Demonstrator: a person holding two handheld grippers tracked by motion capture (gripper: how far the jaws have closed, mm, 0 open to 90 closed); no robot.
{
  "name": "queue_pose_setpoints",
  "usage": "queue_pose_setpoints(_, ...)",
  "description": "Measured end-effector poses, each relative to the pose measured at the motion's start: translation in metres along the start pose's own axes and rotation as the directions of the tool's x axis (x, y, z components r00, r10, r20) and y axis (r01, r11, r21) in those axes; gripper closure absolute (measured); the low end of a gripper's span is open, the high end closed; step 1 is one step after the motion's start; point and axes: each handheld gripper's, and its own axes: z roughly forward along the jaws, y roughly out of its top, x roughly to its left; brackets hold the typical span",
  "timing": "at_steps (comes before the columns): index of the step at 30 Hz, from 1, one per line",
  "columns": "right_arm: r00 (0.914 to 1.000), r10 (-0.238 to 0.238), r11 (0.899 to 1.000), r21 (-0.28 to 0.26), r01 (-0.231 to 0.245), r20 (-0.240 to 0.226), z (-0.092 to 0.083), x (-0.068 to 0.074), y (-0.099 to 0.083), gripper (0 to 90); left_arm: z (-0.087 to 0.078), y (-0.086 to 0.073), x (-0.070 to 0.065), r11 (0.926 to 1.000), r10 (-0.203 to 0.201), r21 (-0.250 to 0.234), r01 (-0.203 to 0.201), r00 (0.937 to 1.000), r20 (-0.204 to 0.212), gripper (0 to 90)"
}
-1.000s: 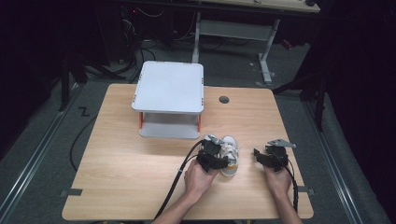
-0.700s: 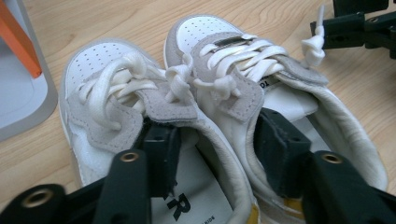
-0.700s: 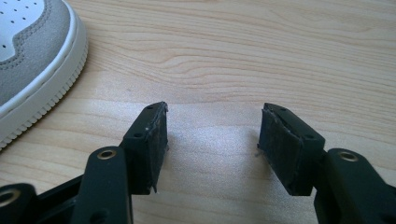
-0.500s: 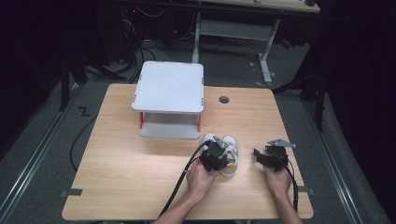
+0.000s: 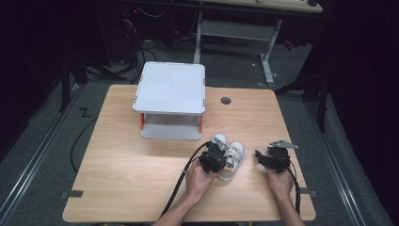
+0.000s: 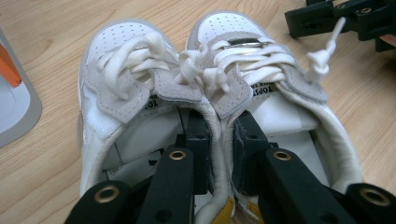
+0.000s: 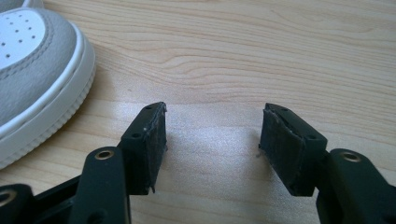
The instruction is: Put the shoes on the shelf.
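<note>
While the left gripper (image 6: 219, 154) is pinching the 2 inner collars of the pair of shoes (image 5: 228, 151) together, with 1 jaw inside each shoe, its jaws have just been closing and are now clenching on both collars at once. The shoes are sitting side by side on the tabletop (image 5: 122, 188), just in front of the white stand (image 5: 170, 99), toes pointing toward it, soles apparently flat on the wood. The right gripper (image 7: 212, 135) is hovering just to the right of the shoes, released, nothing between its pads, wood grain showing in the gap. Laces (image 6: 201, 65) are lying loose and knotted over the tongues.

Progress judgement: the grasp on the pair is looking done; the lift and the placing, likely onto or under the stand, are yet to come. The right gripper is not yet contributing.
</note>
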Motion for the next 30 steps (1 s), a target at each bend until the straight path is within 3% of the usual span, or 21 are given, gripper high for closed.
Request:
queue_pose_setpoints(11,1.0,-0.001,1.0,0.002,0.001,-0.003,0.0,0.0,0.0,40.1,-0.015,-0.005,0.009,0.9998,0.02,-0.009,-0.02,0.9991,0.038,79.9)
queue_pose_setpoints(21,1.0,-0.003,1.0,0.003,0.003,-0.006,0.0,0.0,0.0,39.6,-0.036,-0.008,0.017,0.9991,0.008,-0.043,-0.005,0.9976,0.068,79.9)
queue_pose_setpoints(30,0.9999,-0.011,1.0,0.002,0.011,-0.012,0.001,0.001,0.001,39.7,-0.056,-0.015,0.028,0.9978,0.002,-0.067,0.001,0.9988,0.049,79.8)
